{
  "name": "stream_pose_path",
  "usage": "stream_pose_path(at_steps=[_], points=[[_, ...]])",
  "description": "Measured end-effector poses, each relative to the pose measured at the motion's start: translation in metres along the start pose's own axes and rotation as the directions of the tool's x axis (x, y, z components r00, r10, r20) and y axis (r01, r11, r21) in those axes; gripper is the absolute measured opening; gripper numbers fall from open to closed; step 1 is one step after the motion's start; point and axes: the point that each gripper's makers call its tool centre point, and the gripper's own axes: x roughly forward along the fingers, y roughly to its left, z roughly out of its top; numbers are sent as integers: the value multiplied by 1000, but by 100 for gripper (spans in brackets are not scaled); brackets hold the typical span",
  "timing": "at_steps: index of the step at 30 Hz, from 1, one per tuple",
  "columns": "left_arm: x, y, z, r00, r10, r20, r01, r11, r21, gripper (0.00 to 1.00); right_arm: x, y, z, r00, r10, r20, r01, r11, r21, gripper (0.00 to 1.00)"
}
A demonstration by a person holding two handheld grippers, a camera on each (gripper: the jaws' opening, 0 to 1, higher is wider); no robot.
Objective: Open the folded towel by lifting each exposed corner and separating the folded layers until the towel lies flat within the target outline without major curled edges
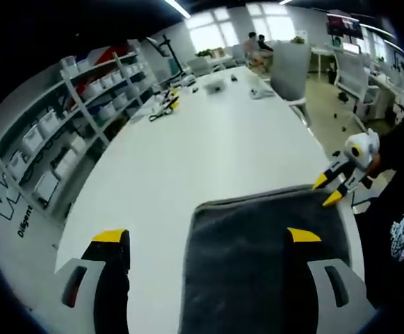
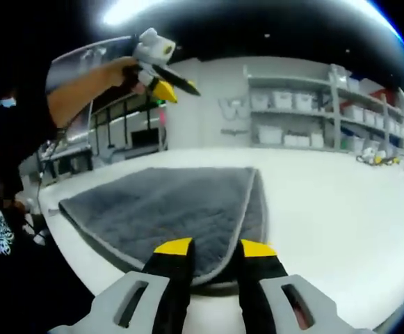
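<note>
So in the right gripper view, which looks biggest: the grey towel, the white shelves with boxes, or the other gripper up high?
As they look in that view:
1. Grey folded towel on the white table, biggest.
2. White shelving unit with storage boxes, though it stands farther away, so its true size is unsure.
3. Left gripper with yellow-tipped jaws, smallest.

The towel (image 1: pixel 264 257) lay on the table (image 1: pixel 208 146) at its near edge, between the jaws of the left gripper (image 1: pixel 205 240) in the left gripper view, with the right gripper (image 1: pixel 332 188) at the towel's far right corner. Shelving (image 1: pixel 62 139) stood to the left of the table, small items (image 1: pixel 163 104) lay farther back on it, and people sat beyond its far end.
</note>
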Motion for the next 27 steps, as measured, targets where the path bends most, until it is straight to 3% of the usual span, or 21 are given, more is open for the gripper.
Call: stream_pose_path(at_steps=[8, 12, 14, 19, 24, 27], points=[[21, 4, 10, 996, -45, -71, 49, 998, 48, 89, 0, -1, 0, 1000, 9, 13, -10, 1000, 22, 20], [31, 0, 12, 991, -87, -99, 94, 993, 68, 79, -1, 1, -1, 999, 3, 33, -3, 1000, 6, 19], [40, -8, 11, 989, -104, -110, 112, 991, 70, 78, -2, 1, -1, 999, 2, 40, -2, 1000, 7, 19], [67, 5, 7, 982, -113, -153, 126, 989, 79, 73, -6, -1, -1, 998, -4, 56, 5, 1000, -3, 19], [84, 0, 4, 974, -143, -175, 158, 984, 77, 70, -8, 3, -1, 998, 1, 68, -1, 1000, -2, 16], [93, 0, -1, 969, -156, -192, 174, 981, 82, 67, -8, 4, -1, 998, -3, 67, 6, 999, -41, 15]])
